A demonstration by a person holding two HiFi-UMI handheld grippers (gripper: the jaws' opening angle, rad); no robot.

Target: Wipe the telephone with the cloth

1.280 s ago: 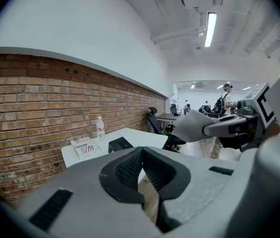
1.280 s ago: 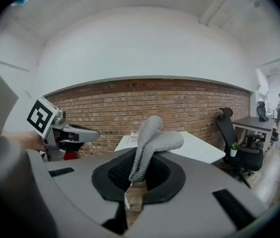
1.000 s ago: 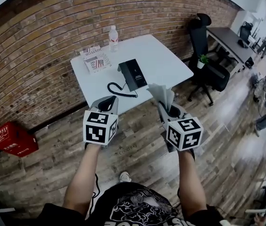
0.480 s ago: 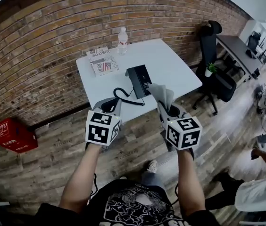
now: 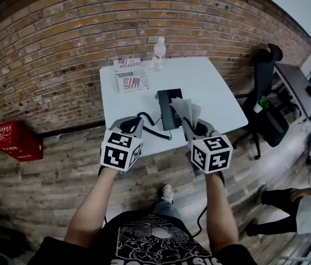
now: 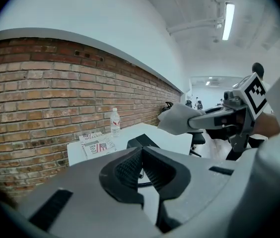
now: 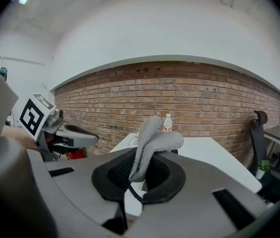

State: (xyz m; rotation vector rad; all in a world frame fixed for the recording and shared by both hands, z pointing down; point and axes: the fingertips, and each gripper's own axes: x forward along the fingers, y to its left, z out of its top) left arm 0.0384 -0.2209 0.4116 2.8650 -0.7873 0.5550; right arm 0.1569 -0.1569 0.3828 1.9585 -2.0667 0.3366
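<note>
Bare right half of the table point(image 5: 210, 87) open to my reach, telephone point(image 5: 169, 108) near the middle, its coiled cord point(image 5: 156, 131) across the near left, magazines point(image 5: 132, 81) and bottle point(image 5: 158, 53) at the far edge, brick wall point(image 5: 62, 48) behind.

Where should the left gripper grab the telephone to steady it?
Likely mid-body on the telephone, jaws spanning its narrow width, left gripper descending from above: it lies flat, long axis pointing away. Stay off the coiled cord at its near-left; jaws are shut, so open first.
</note>
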